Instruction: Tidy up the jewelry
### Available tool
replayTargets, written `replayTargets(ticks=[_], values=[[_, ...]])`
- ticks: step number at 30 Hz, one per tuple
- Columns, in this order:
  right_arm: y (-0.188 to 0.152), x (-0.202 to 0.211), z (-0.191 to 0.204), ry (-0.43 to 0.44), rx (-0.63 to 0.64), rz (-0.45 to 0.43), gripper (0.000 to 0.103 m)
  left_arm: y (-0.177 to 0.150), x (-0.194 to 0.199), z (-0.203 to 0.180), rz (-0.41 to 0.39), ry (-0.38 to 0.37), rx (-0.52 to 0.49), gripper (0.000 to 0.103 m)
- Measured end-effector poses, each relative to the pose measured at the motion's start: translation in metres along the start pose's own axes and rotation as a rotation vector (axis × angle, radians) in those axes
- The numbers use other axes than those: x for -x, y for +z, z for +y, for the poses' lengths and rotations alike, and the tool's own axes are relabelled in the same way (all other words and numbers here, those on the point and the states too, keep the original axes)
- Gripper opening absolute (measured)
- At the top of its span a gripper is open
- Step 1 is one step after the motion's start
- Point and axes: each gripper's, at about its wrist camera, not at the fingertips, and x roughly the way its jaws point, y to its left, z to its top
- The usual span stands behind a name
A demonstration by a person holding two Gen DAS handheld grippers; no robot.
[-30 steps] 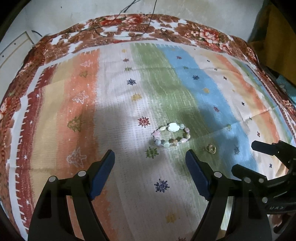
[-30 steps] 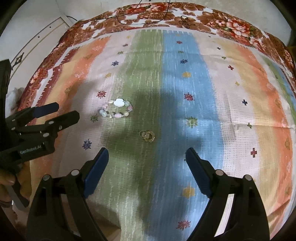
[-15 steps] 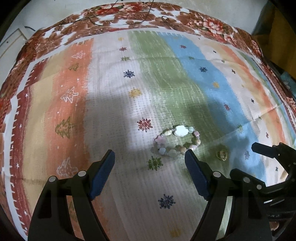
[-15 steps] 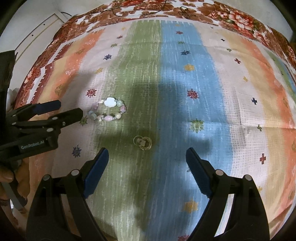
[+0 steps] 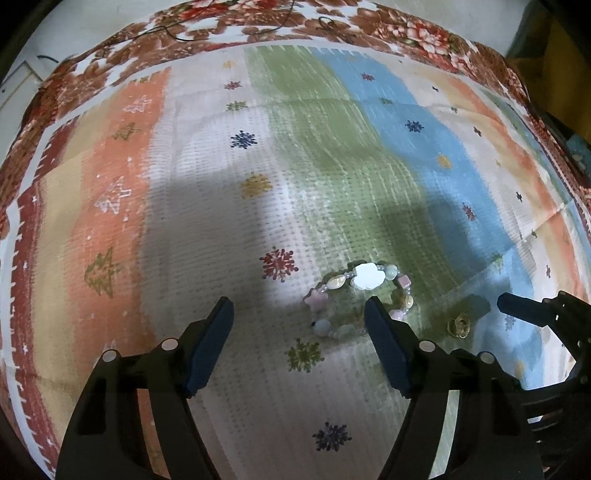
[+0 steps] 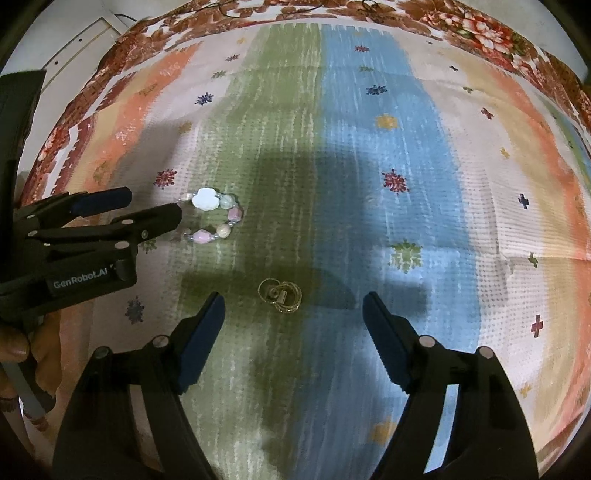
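One beaded bracelet [image 5: 360, 301], lying flat on the striped cloth [image 5: 229, 221] where the white band meets the green. A loop of mixed beads: a large white flower-shaped piece at the far side, a pink star, pale pink cubes, cream ovals, a pale green round, small clear spacers between. Slightly blurred in the left wrist view; sharper from the right wrist [image 6: 212, 218].

One small cluster of gold rings [image 6: 279, 291], thin, shiny metal hoops overlapping, at the green and blue border, well apart from the bracelet. Exact count of hoops unclear. From the left wrist, only a small gold blob [image 5: 459, 325].

Two sets of tongs. Left tongs [image 5: 299, 336] spread wide, holding nothing, low over the bracelet; right-hand fingertip [image 5: 380, 325] overlapping the loop's near right edge, contact impossible to judge. Same left tongs from the right wrist [image 6: 147, 208], black plastic with blue pads, reaching in beside the bracelet's left side. Right tongs [image 6: 293, 319] also spread wide and empty, rings lying just ahead, between the two fingertips, untouched. Right tongs' tip [image 5: 517, 308] showing at the edge of the left view, near the rings.

Cloth woven, waffle-textured, striped orange, cream, white, green, blue, dotted with snowflake and tree motifs, bordered in brown-red florals. Soft shadows across the middle. Thin dark cord [image 5: 229, 22] on the far border.
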Motion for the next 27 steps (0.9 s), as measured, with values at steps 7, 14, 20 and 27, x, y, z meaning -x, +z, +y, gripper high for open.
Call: replayTargets(ticks=[7, 14, 20, 27], values=[[0.002, -0.012, 0.000, -0.012, 0.002, 0.018, 0.076, 0.001, -0.013, -0.008, 0.021, 0.035, -0.065, 0.070], [0.010, -0.019, 0.003, -0.019, -0.009, 0.026, 0.074, 0.003, -0.015, -0.002, 0.002, 0.049, -0.060, 0.059], [0.011, -0.021, 0.003, -0.034, -0.002, 0.053, 0.055, 0.002, -0.016, 0.002, -0.002, 0.059, -0.066, 0.044], [0.009, -0.021, 0.005, -0.011, 0.001, 0.065, 0.040, 0.000, -0.016, 0.006, -0.005, 0.058, -0.065, 0.019]])
